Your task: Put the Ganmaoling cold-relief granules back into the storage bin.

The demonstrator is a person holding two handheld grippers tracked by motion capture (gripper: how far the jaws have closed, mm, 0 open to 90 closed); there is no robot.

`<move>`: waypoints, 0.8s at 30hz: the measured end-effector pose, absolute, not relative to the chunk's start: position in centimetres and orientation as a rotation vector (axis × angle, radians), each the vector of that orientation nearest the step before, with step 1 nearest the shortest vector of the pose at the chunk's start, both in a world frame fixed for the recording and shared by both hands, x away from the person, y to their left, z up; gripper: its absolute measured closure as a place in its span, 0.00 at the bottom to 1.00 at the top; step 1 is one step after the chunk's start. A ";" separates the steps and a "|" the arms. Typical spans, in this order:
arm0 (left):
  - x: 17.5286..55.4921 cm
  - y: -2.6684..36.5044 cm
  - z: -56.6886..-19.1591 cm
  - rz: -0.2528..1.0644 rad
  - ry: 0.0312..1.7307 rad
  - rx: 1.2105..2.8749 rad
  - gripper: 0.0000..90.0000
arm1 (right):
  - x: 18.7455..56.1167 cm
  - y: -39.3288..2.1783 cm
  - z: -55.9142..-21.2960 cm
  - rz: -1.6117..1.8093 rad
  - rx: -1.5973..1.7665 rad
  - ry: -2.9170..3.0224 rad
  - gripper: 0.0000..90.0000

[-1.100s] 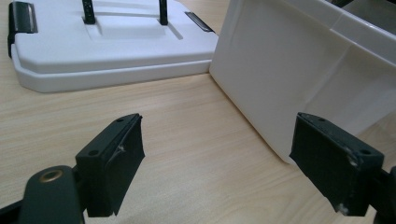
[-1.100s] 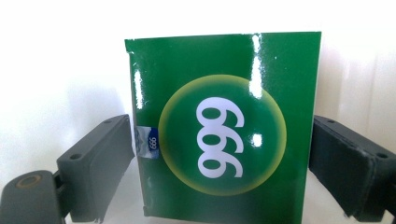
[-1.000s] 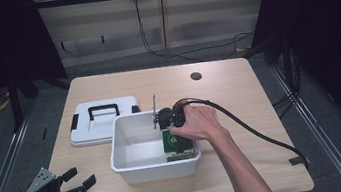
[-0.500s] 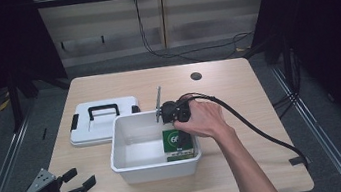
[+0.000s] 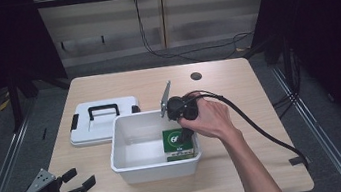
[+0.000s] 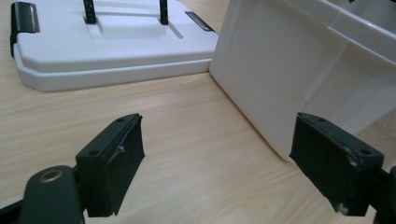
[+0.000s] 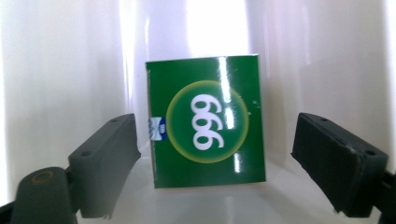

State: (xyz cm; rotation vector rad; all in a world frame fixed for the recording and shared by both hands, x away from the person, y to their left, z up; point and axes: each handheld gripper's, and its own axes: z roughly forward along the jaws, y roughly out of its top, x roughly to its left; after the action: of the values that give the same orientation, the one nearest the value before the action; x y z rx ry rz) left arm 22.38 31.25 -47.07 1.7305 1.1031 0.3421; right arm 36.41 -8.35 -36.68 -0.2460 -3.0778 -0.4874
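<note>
The right gripper, jaws apart, hangs over the green "999" carton lying in the white plastic bin at frame centre. The step looks like release or grasp; which, the frames leave open. The left gripper, also spread, idles lower left.

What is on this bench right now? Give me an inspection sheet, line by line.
Surface: wooden table, round dark hole near the far edge.
Job's things: white bin holding a green box marked 999; white lid with a black handle, flat beside the bin.
Clutter: nothing seen.
Grippers: left hand-held gripper open, low over the near left corner; right hand-held gripper open above the bin, jaws either side of the box, not touching it.
Cables: black cable trailing from the right hand-held gripper.
Surroundings: dark curtains, grey floor.
</note>
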 end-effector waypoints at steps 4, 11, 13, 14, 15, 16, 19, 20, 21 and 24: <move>22.4 31.3 -47.1 0.343 1.105 1.731 0.19 | 36.2 -9.0 -36.3 -0.554 -0.279 -3.069 0.16; 22.4 31.3 -47.1 0.342 1.106 1.731 0.19 | 36.0 -9.8 -35.7 -0.660 -0.317 -3.068 0.16; 22.4 31.3 -47.1 0.343 1.106 1.732 0.19 | 35.8 -10.2 -35.5 -0.690 -0.322 -3.081 0.19; 22.4 31.3 -47.1 0.341 1.107 1.731 0.19 | 35.8 -10.2 -35.5 -0.690 -0.322 -3.081 0.19; 22.4 31.2 -47.1 0.340 1.107 1.731 0.19 | 35.7 -10.2 -35.4 -0.689 -0.336 -3.089 0.19; 22.4 31.2 -47.1 0.341 1.107 1.731 0.19 | 35.6 -10.5 -35.4 -0.721 -0.350 -3.088 0.19; 22.4 31.3 -47.1 0.341 1.107 1.731 0.19 | 35.4 -10.8 -35.3 -0.751 -0.364 -3.093 0.18; 22.4 31.3 -47.1 0.341 1.107 1.730 0.19 | 35.4 -10.9 -35.2 -0.765 -0.361 -3.098 0.18; 22.4 31.3 -47.1 0.341 1.109 1.729 0.19 | 35.3 -11.0 -35.2 -0.771 -0.373 -3.100 0.18; 22.4 31.2 -47.1 0.339 1.106 1.730 0.19 | 35.1 -11.6 -35.3 -0.793 -0.396 -3.102 0.18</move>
State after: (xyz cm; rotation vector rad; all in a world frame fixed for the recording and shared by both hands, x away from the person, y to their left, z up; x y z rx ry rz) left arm 22.37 31.23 -47.08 1.7299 1.1065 0.3390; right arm 35.07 -11.57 -35.28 -0.3962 -3.1018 -0.7935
